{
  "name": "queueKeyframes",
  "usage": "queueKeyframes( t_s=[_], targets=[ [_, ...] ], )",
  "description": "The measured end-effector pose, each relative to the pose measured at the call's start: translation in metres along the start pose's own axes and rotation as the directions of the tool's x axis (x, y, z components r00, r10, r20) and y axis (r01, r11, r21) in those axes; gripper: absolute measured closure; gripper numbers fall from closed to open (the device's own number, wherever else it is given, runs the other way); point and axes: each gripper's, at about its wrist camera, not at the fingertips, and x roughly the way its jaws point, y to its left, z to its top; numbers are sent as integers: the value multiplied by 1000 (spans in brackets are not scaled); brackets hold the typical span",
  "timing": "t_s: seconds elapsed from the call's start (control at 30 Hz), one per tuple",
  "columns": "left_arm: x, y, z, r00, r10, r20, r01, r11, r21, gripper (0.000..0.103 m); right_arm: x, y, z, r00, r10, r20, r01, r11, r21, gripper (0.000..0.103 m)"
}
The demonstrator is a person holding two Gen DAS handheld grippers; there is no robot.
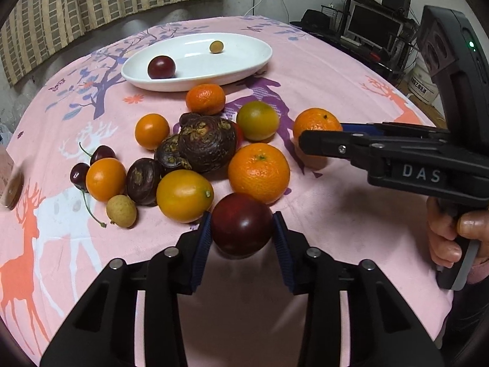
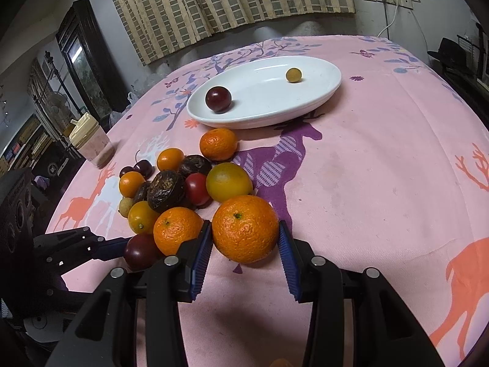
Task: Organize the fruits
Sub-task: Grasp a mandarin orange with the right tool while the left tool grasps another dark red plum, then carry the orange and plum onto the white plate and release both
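The pink tablecloth with its deer and tree print (image 2: 351,183) is carrying everything here, and the white oval ceramic dish (image 2: 324,91) is sitting toward the far side of it. Inside that dish, a dark red plum (image 2: 218,99) is resting near the left end and a small yellowish-tan round fruit (image 2: 293,75) is lying near the right end, the two well apart.

Just in front of the dish, the loose pile of fruit (image 1: 195,153) is crowding together: mandarins, smooth orange kumquat-like fruits, a greenish-yellow citrus, knobbly dark brown water-chestnut-like bulbs, cherries on stems and a pale longan.

At the near edge of that pile, the right gripper (image 2: 245,238) is clasping a bumpy orange mandarin (image 2: 245,229), its blue ribbed pads pressing on both sides, with the fruit low over the cloth. Whether it is touching the cloth is hard to say.

Just to its left, the left gripper (image 1: 242,229) is gripping a glossy dark red plum at the pile's front (image 1: 242,224), pads tight on either flank. This plum is sitting just beside a larger mandarin (image 1: 259,172) and a yellow-orange kumquat (image 1: 184,195).
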Motion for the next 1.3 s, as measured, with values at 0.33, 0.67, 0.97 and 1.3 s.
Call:
queueKeyframes(
  t_s=[0.33,0.67,0.97,1.3],
  targets=[
    [-13,4,0,999,-36,23,36,999,-5,65,-3,0,0,1000,-6,6,6,1000,-10,60],
    [-50,63,79,975,-142,169,147,989,-18,65,-2,11,72,992,21,121,-13,998,-65,60],
    [65,93,182,995,-87,49,89,995,-44,65,75,-18,144,990,-104,94,108,994,-33,60],
    [57,98,191,992,-27,120,32,999,-37,31,77,-29,145,989,-110,96,111,994,-4,32]
  ],
)
